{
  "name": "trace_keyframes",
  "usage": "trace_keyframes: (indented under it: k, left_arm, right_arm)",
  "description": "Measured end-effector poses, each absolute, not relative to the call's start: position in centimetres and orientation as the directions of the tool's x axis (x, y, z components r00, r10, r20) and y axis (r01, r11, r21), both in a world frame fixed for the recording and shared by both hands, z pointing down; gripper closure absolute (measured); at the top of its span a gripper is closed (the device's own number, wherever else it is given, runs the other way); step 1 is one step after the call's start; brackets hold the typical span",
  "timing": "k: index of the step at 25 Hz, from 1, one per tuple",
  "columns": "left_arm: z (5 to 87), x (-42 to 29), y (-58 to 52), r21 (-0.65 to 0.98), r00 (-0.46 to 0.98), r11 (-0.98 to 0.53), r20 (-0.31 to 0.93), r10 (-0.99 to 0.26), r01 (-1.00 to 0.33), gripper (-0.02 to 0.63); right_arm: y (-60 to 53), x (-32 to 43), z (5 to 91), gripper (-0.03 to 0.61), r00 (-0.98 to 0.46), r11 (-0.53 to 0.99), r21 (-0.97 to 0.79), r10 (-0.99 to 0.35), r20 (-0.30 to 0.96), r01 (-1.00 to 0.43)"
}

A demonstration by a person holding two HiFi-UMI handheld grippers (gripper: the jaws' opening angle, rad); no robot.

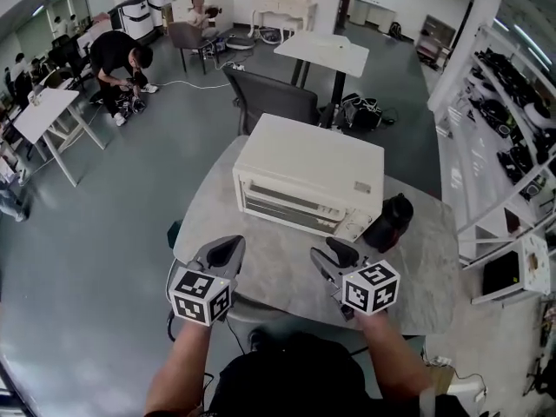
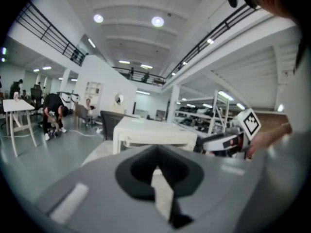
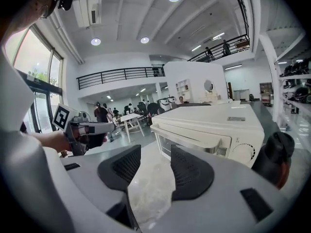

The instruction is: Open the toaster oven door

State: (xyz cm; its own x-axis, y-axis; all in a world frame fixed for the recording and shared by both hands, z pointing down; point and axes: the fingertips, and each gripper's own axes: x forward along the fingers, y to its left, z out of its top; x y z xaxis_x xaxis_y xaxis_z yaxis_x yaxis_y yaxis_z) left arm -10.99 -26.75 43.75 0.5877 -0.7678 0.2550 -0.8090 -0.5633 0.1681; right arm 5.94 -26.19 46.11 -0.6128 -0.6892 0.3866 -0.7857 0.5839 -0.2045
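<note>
Head view centre: toaster oven (image 1: pixel 308 176), door shut, on the desk (image 1: pixel 278 272). Left claw (image 1: pixel 228 250) pinched together, empty; right claw (image 1: pixel 339 252) spread wide, empty. Left gripper view blurs the toaster oven's front, half-hidden behind its claw.

**Surface materials and finishes at the work table**

The toaster oven (image 1: pixel 308 176) has a cream casing that looks like painted sheet metal, smooth and satin. Its door (image 3: pixel 182 147) carries a dark glazed panel that reflects light, and its knob (image 3: pixel 241 153) looks like cream plastic with a ribbed rim. The table top (image 1: pixel 287 272) is smooth and pale grey, marble-patterned, with a low sheen. The left gripper (image 2: pixel 156 171) and right gripper (image 3: pixel 154 166) have matt grey plastic shells. Their pads (image 3: pixel 190 176) are black and rubber-like, with a fine cross-hatched texture. The marker cubes (image 1: pixel 372 287) are matt black and white. The jug (image 1: pixel 389 222) is black with a dull sheen. The floor (image 1: pixel 87 233) is grey, smooth and glossy.
</note>
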Motion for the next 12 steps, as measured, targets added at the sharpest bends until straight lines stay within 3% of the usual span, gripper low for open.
trace_keyframes:
  k: [12]
  left_arm:
    - [44.3, -8.8, -30.4, 0.203, 0.617, -0.583, 0.242, -0.749, -0.787, 0.606]
  right_arm:
    - [-31.7, 9.4, 47.2, 0.385, -0.557, 0.589, -0.1, -0.676, 0.482, -0.802]
